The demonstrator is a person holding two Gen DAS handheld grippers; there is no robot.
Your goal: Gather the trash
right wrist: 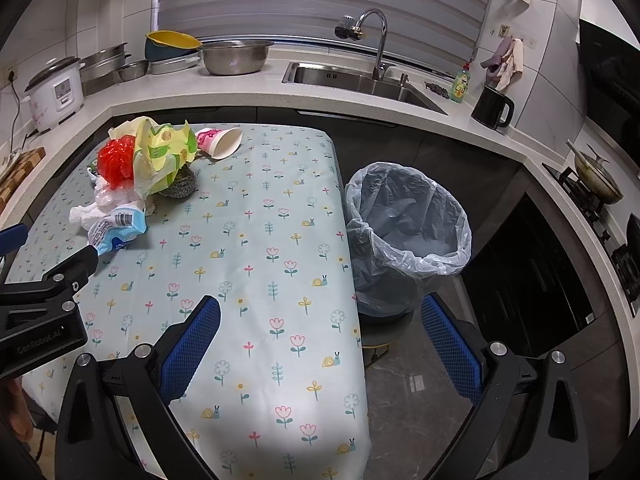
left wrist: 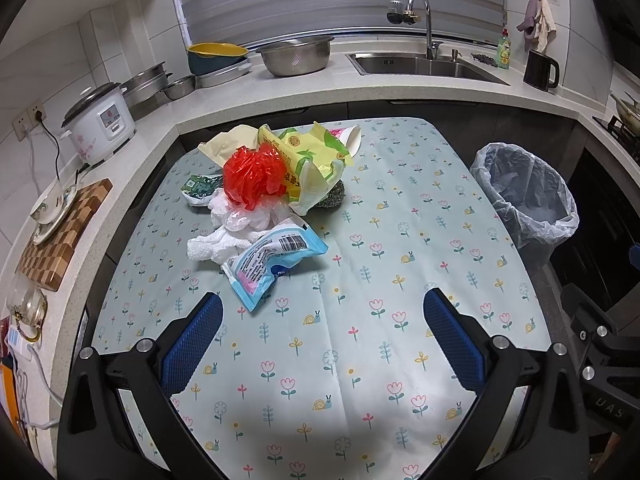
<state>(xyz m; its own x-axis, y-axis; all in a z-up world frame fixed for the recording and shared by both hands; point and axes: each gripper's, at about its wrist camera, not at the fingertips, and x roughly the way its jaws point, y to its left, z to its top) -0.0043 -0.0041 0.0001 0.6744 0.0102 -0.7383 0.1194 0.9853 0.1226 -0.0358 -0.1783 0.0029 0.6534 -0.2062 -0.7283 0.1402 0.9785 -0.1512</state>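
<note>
A table (left wrist: 360, 360) covered with a pale green cloth (right wrist: 260, 280) printed with flowers and snails carries a heap of trash at its far left part. In the heap lie a blue packet (left wrist: 272, 264) nearest the front, crumpled white paper (left wrist: 216, 246), a red plastic bag (left wrist: 252, 178), a yellow-green wrapper (left wrist: 316, 156), a grey scouring pad (right wrist: 178, 184) and a tipped paper cup (right wrist: 224, 142). The rest of the cloth is bare.

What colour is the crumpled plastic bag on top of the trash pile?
Bright red. The crumpled plastic bag shows best in the left wrist view, beside the yellow-green wrapper.
</note>
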